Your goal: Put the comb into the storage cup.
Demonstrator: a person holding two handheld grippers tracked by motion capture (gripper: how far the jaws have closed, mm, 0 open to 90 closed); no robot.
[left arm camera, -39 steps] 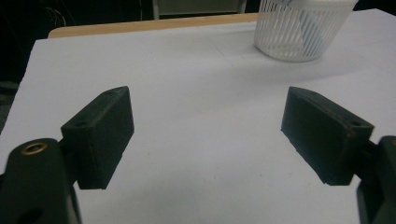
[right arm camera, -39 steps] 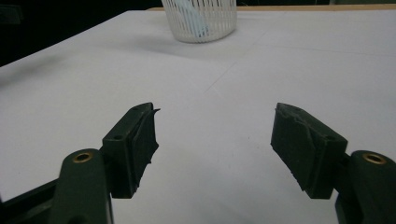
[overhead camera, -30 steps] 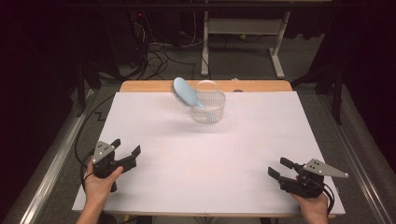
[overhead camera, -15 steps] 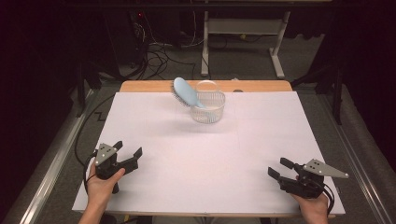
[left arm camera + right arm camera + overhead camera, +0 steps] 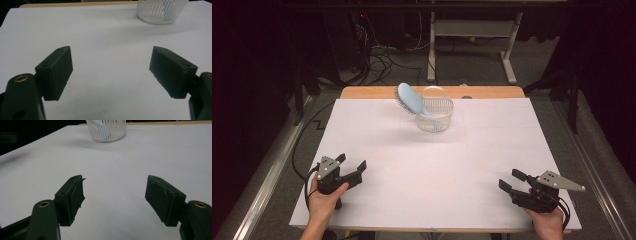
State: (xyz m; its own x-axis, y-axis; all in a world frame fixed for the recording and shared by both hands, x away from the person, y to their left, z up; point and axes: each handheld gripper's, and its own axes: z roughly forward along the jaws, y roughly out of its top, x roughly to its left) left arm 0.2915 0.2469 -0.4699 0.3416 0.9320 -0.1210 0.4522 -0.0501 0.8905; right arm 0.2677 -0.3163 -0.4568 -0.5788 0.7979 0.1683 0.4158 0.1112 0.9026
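Well short of the white basket (image 5: 435, 116) and off to its left, the left gripper (image 5: 350, 168) rests low over the white table sheet (image 5: 412, 170), jaws spread wide with only bare sheet between them. Standing in that basket, a light blue hairbrush (image 5: 411, 100) leans out over its left rim. Off to the basket's right and equally far from it, the right gripper (image 5: 511, 181) gapes wide too, holding and touching nothing.

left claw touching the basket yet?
Apart. The high view shows the left claw open near the table's front edge, with a wide stretch of white sheet before the basket.
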